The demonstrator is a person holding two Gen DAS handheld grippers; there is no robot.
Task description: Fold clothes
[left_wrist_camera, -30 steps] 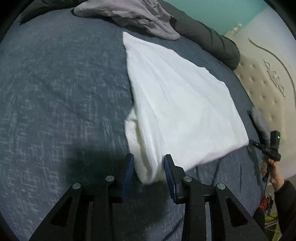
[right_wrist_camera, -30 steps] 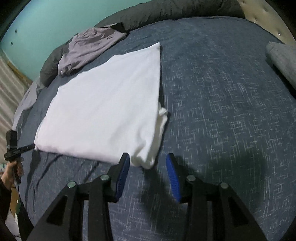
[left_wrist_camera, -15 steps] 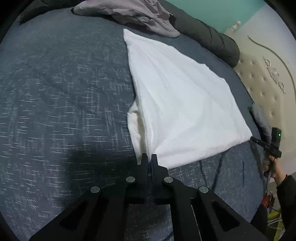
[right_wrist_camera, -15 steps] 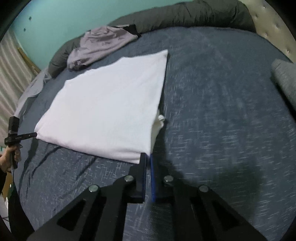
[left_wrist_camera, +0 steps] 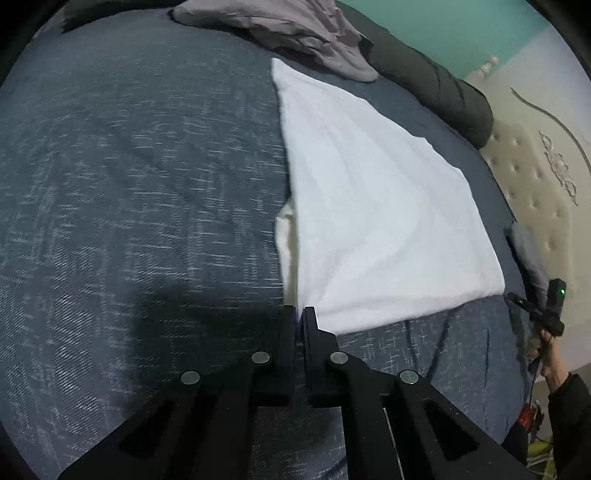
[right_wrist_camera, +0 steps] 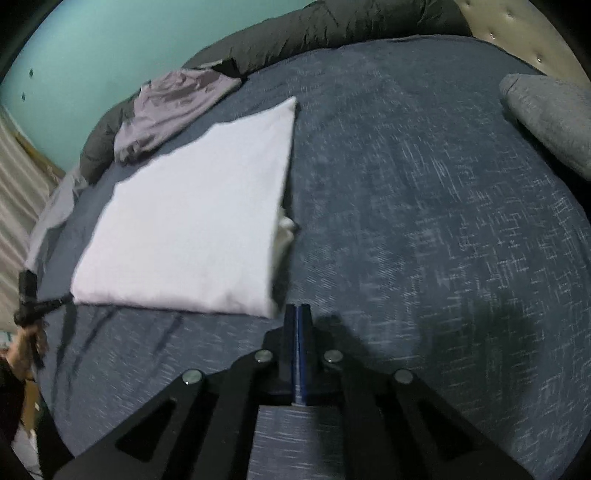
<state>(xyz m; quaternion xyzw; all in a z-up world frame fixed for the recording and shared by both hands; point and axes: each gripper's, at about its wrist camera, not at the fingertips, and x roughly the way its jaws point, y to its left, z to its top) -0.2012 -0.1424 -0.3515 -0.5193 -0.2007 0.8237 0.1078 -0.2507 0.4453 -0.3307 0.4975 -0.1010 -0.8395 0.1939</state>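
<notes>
Dim, slightly blurred, heavy fisheye vignetting.

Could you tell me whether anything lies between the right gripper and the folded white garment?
Nothing visible does. The right gripper, jaws shut, sits right at the near corner of the white garment, with only bare blue bedspread around it. The purple garment lies beyond, at the far edge.

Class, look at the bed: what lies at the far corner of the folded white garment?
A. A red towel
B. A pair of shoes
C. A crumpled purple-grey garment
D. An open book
C: a crumpled purple-grey garment lies beside the far corner of the white garment, against the dark rolled duvet.
</notes>
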